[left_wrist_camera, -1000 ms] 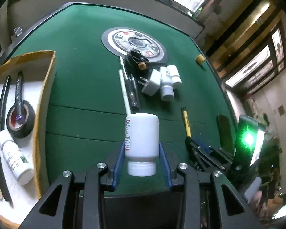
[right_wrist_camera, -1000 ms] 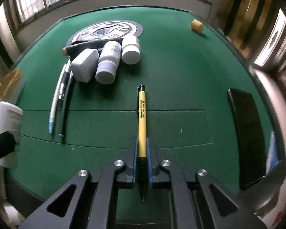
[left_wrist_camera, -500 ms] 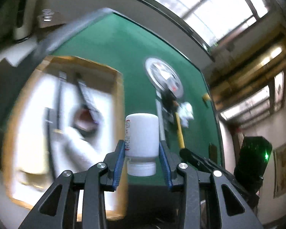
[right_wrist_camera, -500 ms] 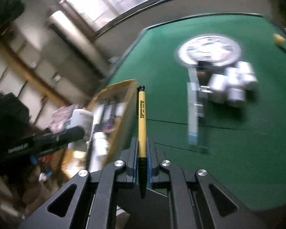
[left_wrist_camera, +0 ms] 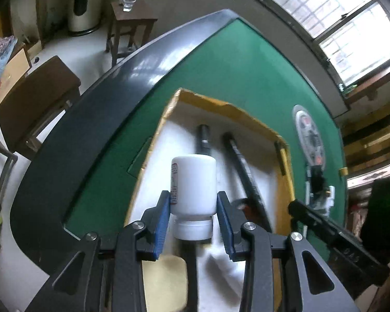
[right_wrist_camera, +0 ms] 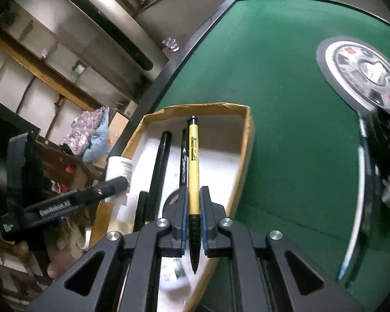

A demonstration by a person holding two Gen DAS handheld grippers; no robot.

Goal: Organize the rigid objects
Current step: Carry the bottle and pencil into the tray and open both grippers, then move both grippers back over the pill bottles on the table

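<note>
Since a second ago both views have been swung off the cluttered middle of the green table (left_wrist_camera: 247, 72) and onto the cardboard tray (left_wrist_camera: 247, 111) at its edge; the loads carried are unchanged.

Left gripper (left_wrist_camera: 193, 208): clamped on the white bottle (left_wrist_camera: 193, 182), blue pads pressed on its two sides, cap end toward the camera, base pointing out over the tray's white floor. The bottle is held by its body, presumably so it can be laid down on its side among the things already there.

Right gripper (right_wrist_camera: 194, 208): shut tight on the yellow pen (right_wrist_camera: 193, 161), gripped at its dark ribbed grip section, the barrel running straight out along the fingers. It is lined up roughly parallel with the black pens (right_wrist_camera: 160, 166) already lying lengthwise in the tray, which suggests a matching lay-down is intended.

Both items are seen above the tray, not yet resting in it. The round printed disc (right_wrist_camera: 361, 72) and leftover items remain on the felt, well apart from the tray. Contents near the tray's close end are blurred.
</note>
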